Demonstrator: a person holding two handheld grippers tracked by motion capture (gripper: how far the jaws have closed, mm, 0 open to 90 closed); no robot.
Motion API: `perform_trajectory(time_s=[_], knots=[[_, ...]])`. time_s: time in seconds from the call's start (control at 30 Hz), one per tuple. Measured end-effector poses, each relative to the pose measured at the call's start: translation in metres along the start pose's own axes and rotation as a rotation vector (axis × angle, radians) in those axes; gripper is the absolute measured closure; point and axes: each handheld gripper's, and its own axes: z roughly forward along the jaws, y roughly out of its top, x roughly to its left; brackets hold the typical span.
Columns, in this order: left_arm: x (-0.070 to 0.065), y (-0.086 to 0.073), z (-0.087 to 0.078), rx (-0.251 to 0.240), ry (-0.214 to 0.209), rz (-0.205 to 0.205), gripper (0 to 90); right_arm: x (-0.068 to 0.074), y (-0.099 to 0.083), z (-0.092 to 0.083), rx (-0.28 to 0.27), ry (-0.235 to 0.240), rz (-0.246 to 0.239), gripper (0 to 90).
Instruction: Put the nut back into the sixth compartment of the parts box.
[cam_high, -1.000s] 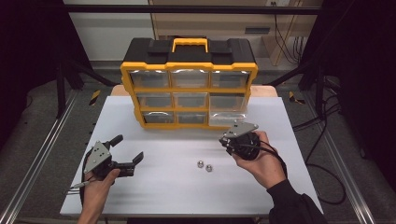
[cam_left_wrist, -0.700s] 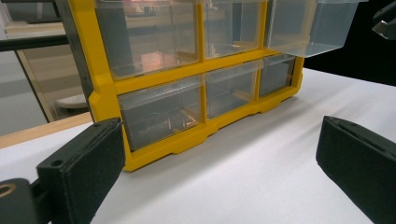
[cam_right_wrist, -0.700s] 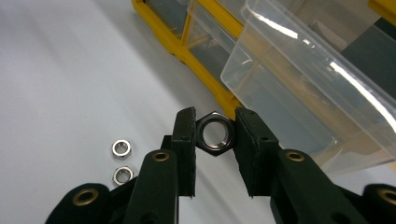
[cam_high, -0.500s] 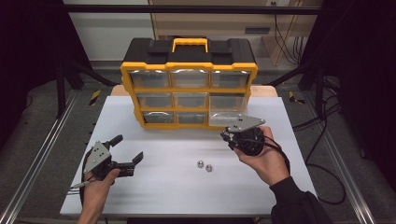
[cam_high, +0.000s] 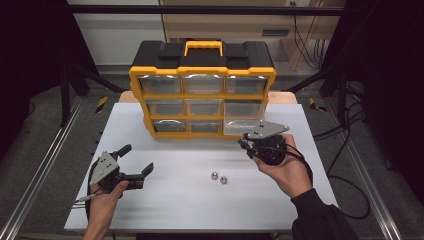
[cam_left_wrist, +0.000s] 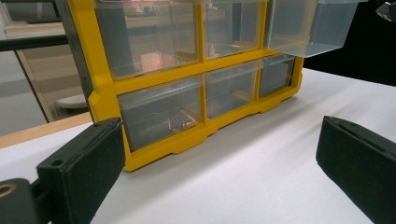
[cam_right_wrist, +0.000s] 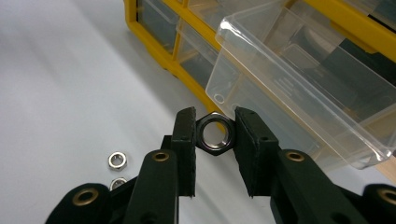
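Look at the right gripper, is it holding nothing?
No, the right gripper pinches a metal hex nut between its black pads.

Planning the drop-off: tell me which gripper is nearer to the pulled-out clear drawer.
Right. The right gripper, shut on a hex nut, hovers just in front of the open drawer. The left gripper is open, far across the table near its front left.

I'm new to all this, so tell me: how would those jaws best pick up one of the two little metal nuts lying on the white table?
Come straight down from above and pinch a loose nut across two opposite flat sides. It lies flat with its hole facing up, so the flats give the pads parallel faces. The right gripper already holds a hex nut that way. The neighbouring nut lies close, so close the jaws along the free direction.
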Motion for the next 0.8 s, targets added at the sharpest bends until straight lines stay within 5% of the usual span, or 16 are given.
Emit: perform_trajectory(time_s=[0.8], knots=[[0.0,0.0,0.0,-0.002,0.002,-0.003,1.1,-0.012,0.006,-0.006,-0.025,-0.016,0.03,69.9]])
